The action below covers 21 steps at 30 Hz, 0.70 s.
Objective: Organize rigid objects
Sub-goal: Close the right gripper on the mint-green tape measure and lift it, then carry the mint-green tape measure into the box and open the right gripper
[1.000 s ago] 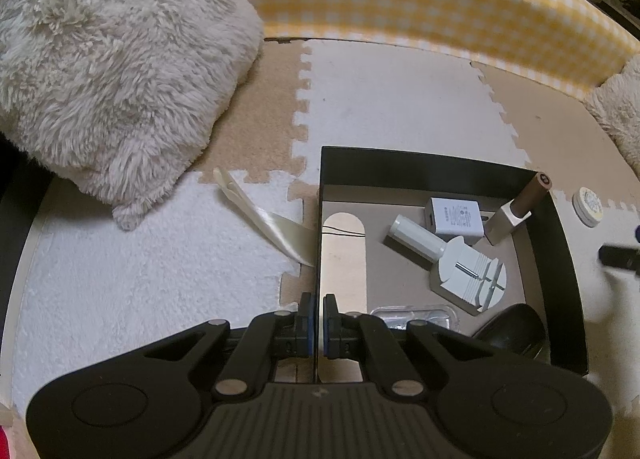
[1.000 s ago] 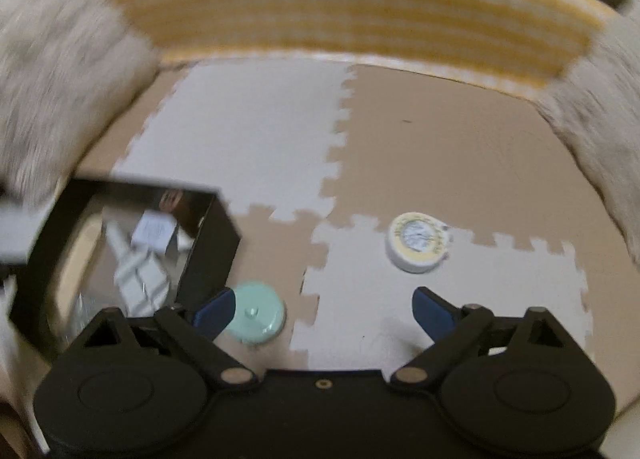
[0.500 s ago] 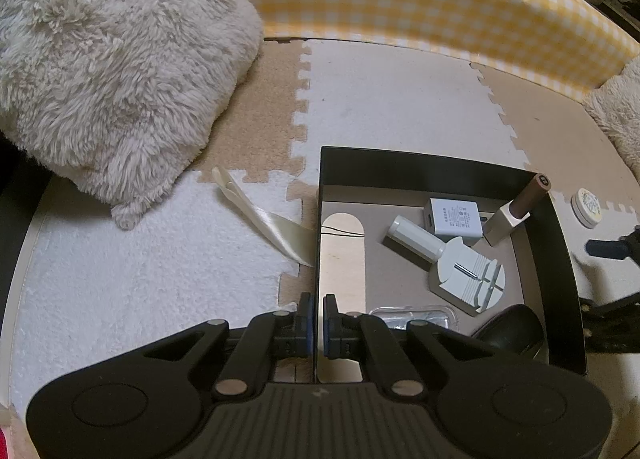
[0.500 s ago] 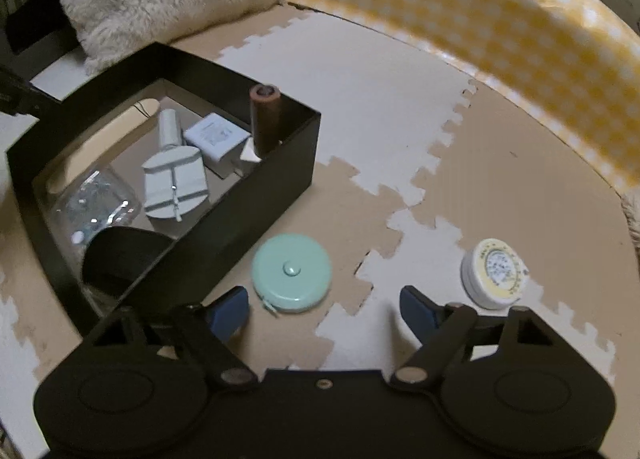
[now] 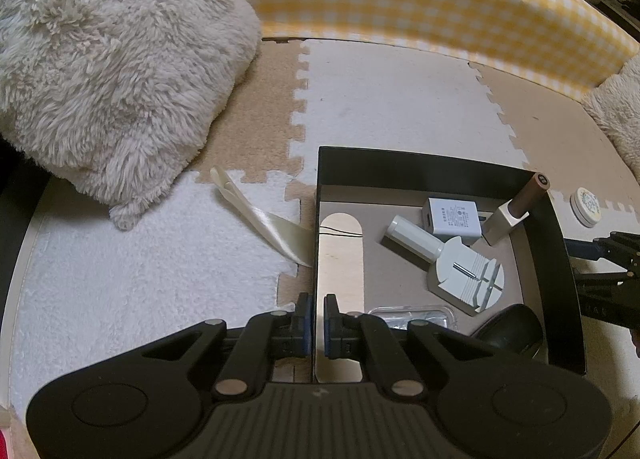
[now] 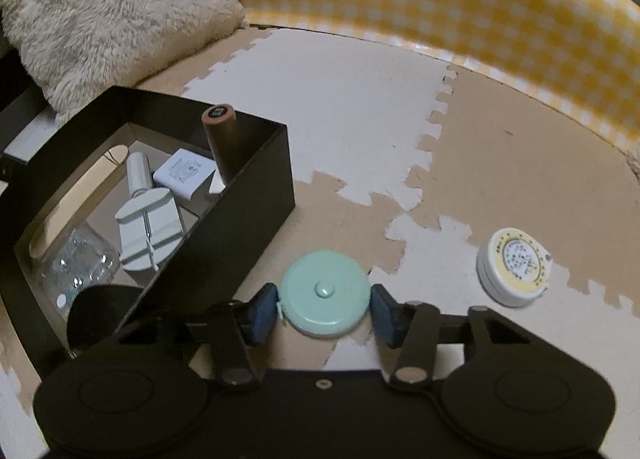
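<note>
1 mint tape measure [image 6: 325,294] between gripper [image 6: 324,309] pads

floor of interlocking foam mats [image 6: 340,99], beige and white. on it: black box [image 6: 256,195], mint round tape measure [image 6: 325,293], white-yellow round tape measure [image 6: 516,267], fluffy cushion [image 5: 100,59], cream ribbon [image 5: 260,215].

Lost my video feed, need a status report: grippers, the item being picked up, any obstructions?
Left hand-held gripper shut on black box wall. Right hand-held gripper closing around mint tape measure, still on mat. No obstructions; box beside it.
</note>
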{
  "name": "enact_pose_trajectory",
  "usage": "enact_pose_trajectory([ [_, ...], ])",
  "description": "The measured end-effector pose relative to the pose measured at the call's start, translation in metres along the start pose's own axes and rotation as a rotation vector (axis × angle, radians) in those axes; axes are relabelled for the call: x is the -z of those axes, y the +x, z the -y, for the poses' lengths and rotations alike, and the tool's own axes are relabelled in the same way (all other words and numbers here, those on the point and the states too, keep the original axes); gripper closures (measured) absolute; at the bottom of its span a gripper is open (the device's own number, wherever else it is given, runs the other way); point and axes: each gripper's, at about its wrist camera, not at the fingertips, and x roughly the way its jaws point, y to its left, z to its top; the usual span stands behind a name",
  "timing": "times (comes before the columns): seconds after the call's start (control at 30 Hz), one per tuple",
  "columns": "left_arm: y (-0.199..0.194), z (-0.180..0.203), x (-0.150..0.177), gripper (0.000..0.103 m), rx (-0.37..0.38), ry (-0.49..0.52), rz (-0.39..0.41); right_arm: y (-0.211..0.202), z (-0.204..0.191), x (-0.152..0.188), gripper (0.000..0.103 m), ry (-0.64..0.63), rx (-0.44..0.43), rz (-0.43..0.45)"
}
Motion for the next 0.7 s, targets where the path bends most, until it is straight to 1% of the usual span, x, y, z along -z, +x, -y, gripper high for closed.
enact_pose_trajectory([
  [0.17, 0.000, 0.000, 0.000, 0.098, 0.000, 0.000, 0.000, -0.001, 0.005, -0.001, 0.052, 0.042, 0.015, -0.013],
  [0.3, 0.000, 0.000, 0.000, 0.098, 0.000, 0.000, 0.000, -0.006, 0.014, -0.007, 0.052, 0.116, 0.061, -0.028],
  [0.37, 0.000, 0.000, 0.000, 0.098, 0.000, 0.001, 0.000, -0.017, 0.018, -0.013, 0.052, 0.168, 0.064, -0.001],
  [0.47, 0.000, 0.001, 0.000, 0.098, -0.001, 0.002, 0.000, -0.042, 0.022, -0.024, 0.052, 0.236, 0.056, 0.068],
  [0.53, 0.000, 0.001, 0.000, 0.098, -0.001, 0.001, 0.000, -0.058, 0.020, -0.030, 0.052, 0.253, 0.034, 0.112],
  [0.6, 0.000, 0.001, 0.000, 0.098, -0.001, 0.002, 0.000, -0.074, 0.012, -0.037, 0.052, 0.241, -0.014, 0.152],
  [0.7, 0.000, 0.001, 0.000, 0.098, -0.002, 0.004, 0.001, -0.090, -0.007, -0.044, 0.052, 0.191, -0.074, 0.186],
])
